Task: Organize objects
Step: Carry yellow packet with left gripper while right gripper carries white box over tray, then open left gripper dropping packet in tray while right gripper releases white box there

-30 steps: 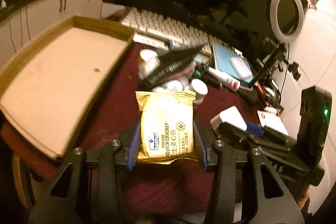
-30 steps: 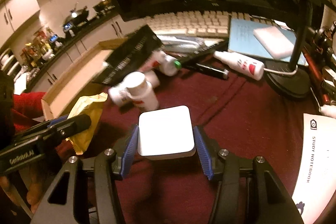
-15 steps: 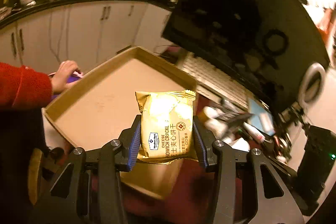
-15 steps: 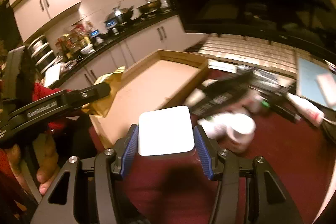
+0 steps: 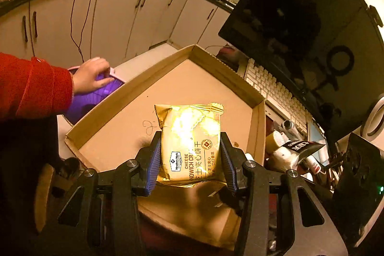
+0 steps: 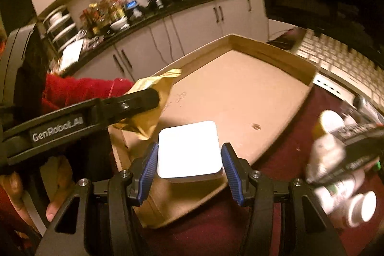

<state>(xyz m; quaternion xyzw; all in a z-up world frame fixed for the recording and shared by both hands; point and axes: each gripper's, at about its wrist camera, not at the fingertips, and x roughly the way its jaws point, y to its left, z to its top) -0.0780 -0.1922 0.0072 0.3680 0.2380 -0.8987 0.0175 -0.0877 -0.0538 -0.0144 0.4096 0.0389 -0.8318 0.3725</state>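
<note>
1. Your left gripper (image 5: 190, 155) clamps the yellow foil cracker packet (image 5: 190, 140); lower it at 12 o'clock over the shallow cardboard tray (image 5: 258, 133).
2. Your right gripper (image 6: 189, 163) pinches the white square box (image 6: 189, 150) w/ jaws snug; set it at 1 o'clock, apart from the packet.
3. Release flat, not tilted.

Left hand-held gripper (image 5: 190, 155) and right hand-held gripper (image 6: 189, 160) both angled down, jaws clamped w/ loads.
</note>
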